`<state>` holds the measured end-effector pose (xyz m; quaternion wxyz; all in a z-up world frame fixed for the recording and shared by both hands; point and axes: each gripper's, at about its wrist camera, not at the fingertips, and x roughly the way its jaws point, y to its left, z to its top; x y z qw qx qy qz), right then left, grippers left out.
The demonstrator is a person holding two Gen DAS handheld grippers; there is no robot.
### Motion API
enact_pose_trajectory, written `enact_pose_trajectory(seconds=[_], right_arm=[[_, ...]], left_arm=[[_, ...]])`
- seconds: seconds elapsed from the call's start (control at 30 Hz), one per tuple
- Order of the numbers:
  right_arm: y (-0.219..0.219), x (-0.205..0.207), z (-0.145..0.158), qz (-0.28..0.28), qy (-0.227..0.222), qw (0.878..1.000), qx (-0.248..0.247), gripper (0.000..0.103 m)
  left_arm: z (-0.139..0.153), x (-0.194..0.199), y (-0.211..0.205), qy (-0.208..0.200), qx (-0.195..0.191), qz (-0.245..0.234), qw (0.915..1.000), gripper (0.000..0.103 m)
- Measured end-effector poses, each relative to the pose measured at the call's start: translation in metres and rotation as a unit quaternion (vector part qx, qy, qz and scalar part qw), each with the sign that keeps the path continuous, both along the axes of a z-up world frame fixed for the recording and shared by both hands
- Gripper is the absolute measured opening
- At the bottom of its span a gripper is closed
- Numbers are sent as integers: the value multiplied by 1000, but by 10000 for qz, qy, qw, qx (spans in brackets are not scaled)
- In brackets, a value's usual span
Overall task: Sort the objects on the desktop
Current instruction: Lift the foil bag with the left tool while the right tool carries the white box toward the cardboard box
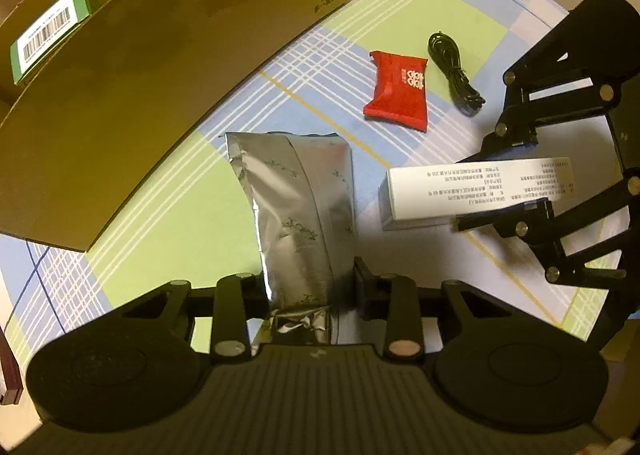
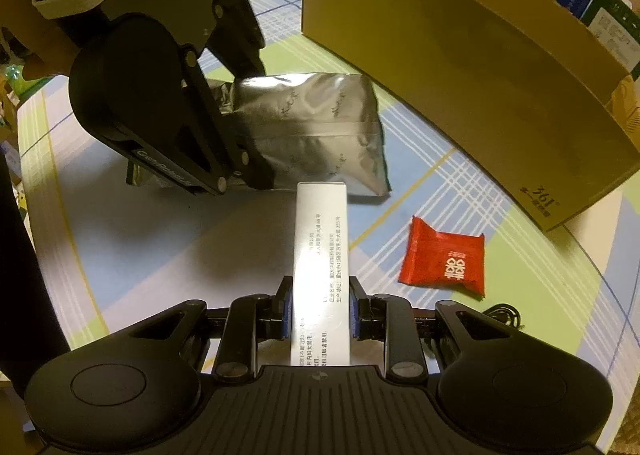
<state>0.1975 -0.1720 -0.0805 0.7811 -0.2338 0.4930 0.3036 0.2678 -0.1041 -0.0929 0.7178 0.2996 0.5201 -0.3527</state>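
Silver foil pouch [image 1: 298, 215] and white printed carton [image 2: 320, 255], both lying on the plaid tablecloth [image 1: 168, 191] beside the open cardboard box [image 1: 140, 95], each pinched at its near end by left gripper [image 1: 310, 287] and right gripper [image 2: 320, 307], presumably for boxing; red sachet [image 1: 398, 95] and black cable [image 1: 454, 71] lie loose beyond.

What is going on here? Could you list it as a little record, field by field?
Left gripper: fingers closed on the silver foil pouch
Right gripper: fingers closed on the white box
Loose on the tablecloth: red packet, black cable
Behind: open cardboard box containing a green carton
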Motion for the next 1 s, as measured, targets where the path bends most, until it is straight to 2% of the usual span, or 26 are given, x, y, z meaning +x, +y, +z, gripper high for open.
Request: enact_pose_trajectory(seconds=[0.23, 0.5, 0.77, 1.0], right_arm=[[-9, 3, 6, -154, -52, 9998, 88, 23], [-14, -7, 30, -306, -191, 9991, 209, 23], [-19, -12, 61, -456, -434, 9974, 357, 23], [-14, -20, 101, -496, -697, 9954, 432, 23]], left_arm=[[2, -1, 5, 102, -56, 113, 9999, 29], [22, -6, 13, 78, -78, 223, 9997, 29], [68, -19, 29, -156, -124, 331, 9993, 29], [113, -22, 39, -446, -131, 416, 9981, 29]])
